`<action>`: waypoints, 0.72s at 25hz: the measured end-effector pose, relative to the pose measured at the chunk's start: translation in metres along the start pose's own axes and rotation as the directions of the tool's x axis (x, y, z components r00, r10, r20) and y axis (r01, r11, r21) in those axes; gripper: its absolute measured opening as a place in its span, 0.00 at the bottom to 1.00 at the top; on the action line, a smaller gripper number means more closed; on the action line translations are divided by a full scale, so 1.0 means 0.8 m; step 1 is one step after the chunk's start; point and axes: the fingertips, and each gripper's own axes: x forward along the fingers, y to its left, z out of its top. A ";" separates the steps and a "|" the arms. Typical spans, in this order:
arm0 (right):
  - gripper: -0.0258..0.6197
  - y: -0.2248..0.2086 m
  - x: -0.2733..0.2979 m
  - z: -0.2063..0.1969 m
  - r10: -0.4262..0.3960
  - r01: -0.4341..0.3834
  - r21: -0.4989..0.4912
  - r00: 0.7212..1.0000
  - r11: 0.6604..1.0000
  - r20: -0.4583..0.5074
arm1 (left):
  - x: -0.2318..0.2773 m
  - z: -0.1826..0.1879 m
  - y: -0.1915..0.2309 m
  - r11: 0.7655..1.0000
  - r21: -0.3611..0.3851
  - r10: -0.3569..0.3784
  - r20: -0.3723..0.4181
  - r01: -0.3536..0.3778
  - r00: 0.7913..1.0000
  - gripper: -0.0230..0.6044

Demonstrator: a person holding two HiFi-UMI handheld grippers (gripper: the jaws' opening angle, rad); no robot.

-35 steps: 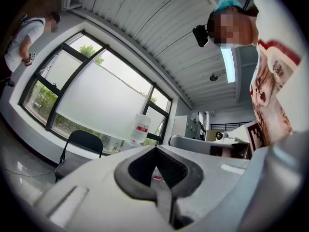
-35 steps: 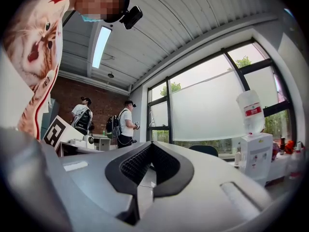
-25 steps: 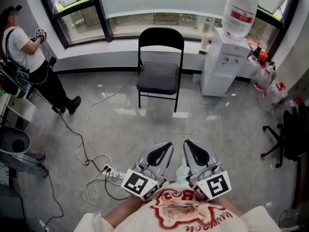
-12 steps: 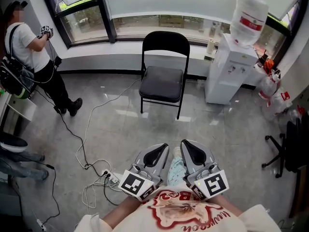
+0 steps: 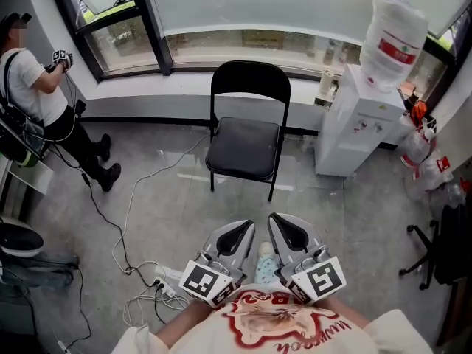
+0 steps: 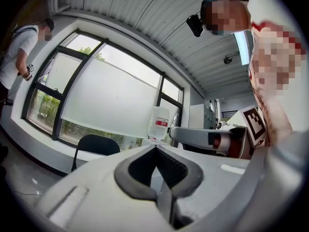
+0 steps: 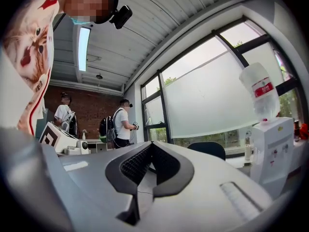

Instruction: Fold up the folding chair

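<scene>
Task not started. The folding chair stands open and upright at frame centre, by the window wall, seat down flat with its front edge toward the claws and the backrest up-frame. It's well apart from both claws, straight ahead of them. Its tall axis is vertical; seat width runs left-right in frame.

L claw and R claw sit side by side at low centre, close to the wearer's chest, both pointing up-frame at the chair. The chair lies approx. on the mid-line betw. them, a touch toward the L side, so neither is clearly nearer.

L gripper view: jaws clenched, pads meeting, nothing betw. them. R gripper view: same. Both are empty and touch nothing.

Next move prob. needs a walk-up first, then opening a claw for the seat front or backrest top.

Watch the water dispenser just right of the chair, and the cables on the floor at lower left, a poss. trip or snag. Another person at upper left is well clear.
</scene>
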 end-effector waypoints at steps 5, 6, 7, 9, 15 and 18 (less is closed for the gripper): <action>0.08 -0.073 0.052 0.024 0.007 -0.007 0.003 1.000 1.000 0.027 | 0.080 0.018 0.039 0.999 0.035 0.029 -0.007 -0.029 1.000 0.04; 0.08 -0.087 0.060 0.025 0.007 -0.007 0.004 1.000 1.000 0.025 | 0.095 0.022 0.044 0.999 0.030 0.028 0.003 -0.028 1.000 0.04; 0.08 -0.101 0.068 0.027 0.009 -0.009 0.008 1.000 1.000 0.025 | 0.110 0.026 0.051 0.999 0.022 0.028 0.015 -0.029 0.999 0.04; 0.07 -0.127 0.084 0.030 0.013 -0.014 0.011 1.000 1.000 0.027 | 0.137 0.030 0.065 0.999 0.014 0.039 0.022 -0.040 0.999 0.04; 0.07 -0.187 0.119 0.003 0.009 -0.006 0.073 0.999 0.997 -0.033 | 0.188 0.021 0.099 0.997 -0.002 0.077 -0.010 -0.077 0.997 0.04; 0.07 -0.193 0.132 -0.013 0.029 -0.024 0.081 0.998 0.996 -0.058 | 0.195 0.007 0.116 0.994 -0.031 0.101 -0.033 -0.102 0.994 0.04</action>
